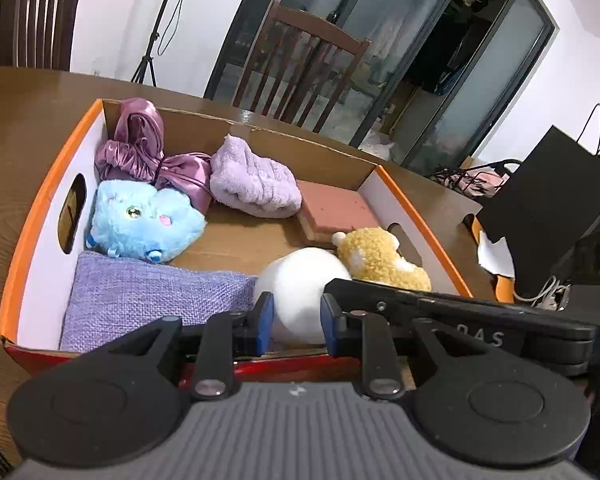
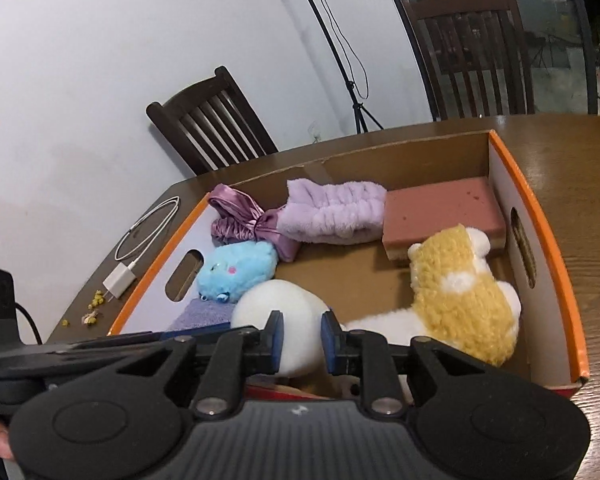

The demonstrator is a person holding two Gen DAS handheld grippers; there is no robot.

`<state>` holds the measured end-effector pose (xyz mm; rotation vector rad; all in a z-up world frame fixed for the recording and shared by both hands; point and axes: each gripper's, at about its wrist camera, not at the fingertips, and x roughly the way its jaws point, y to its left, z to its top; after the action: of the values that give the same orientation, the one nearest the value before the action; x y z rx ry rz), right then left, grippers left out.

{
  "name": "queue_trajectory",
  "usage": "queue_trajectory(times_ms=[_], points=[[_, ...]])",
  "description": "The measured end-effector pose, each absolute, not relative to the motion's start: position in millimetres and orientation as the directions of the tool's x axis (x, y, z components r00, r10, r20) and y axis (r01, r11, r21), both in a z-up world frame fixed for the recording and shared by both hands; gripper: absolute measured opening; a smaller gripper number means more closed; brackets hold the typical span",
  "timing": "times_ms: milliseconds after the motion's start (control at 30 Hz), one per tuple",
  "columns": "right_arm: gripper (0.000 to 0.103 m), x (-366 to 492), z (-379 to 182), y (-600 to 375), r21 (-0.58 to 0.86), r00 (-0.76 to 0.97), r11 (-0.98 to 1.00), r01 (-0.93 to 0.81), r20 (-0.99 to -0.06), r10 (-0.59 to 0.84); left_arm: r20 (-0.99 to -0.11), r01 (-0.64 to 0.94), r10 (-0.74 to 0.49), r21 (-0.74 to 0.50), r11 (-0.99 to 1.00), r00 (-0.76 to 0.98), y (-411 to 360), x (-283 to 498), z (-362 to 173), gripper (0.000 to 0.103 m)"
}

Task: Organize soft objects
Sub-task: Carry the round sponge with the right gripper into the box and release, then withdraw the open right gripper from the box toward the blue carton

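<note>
An orange-rimmed cardboard box [image 1: 28, 216] [image 2: 556, 240] holds soft things: a blue plush [image 1: 144, 220] [image 2: 236, 272], a purple satin scrunchie [image 1: 140, 144] [image 2: 240, 216], a lilac fluffy headband [image 1: 252, 180] [image 2: 332, 212], a pink sponge [image 1: 332, 208] [image 2: 440, 208], a lilac woven cloth [image 1: 148, 300], a yellow plush [image 1: 380, 260] [image 2: 460, 296] and a white soft ball [image 1: 300, 292] [image 2: 284, 320]. My left gripper [image 1: 296, 320] and my right gripper [image 2: 302, 342] each have their blue pads on either side of the white ball at the box's near edge.
The box stands on a brown wooden table [image 1: 20, 96] [image 2: 588, 200]. A white charger and cable [image 2: 140, 248] lie left of the box. A black bag [image 1: 548, 188] stands at the right. Wooden chairs [image 1: 300, 68] [image 2: 212, 128] stand behind the table.
</note>
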<state>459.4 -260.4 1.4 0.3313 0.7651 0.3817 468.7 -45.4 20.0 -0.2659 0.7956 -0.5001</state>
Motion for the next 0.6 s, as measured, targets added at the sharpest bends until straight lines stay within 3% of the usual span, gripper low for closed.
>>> queue_trajectory(times_ms=[133, 400, 467, 600], points=[[0.022, 450, 11, -263, 0.421, 0.677, 0.881, -0.216, -0.585, 0.446, -0.593, 0.339, -0.529, -0.409, 0.847, 0.607, -37, 455, 32, 0.040], [0.030, 396, 66, -274, 0.375, 0.766, 0.893, -0.249, -0.488, 0.418, -0.524, 0.349, -0.471, -0.319, 0.881, 0.710, -15, 396, 83, 0.040], [0.036, 373, 83, -275, 0.336, 0.799, 0.903, -0.266, -0.447, 0.402, -0.492, 0.352, -0.445, -0.274, 0.895, 0.748, -8, 374, 98, 0.044], [0.050, 329, 109, -274, 0.260, 0.847, 0.918, -0.298, -0.372, 0.380, -0.412, 0.353, -0.397, -0.181, 0.918, 0.820, 8, 331, 119, 0.070]])
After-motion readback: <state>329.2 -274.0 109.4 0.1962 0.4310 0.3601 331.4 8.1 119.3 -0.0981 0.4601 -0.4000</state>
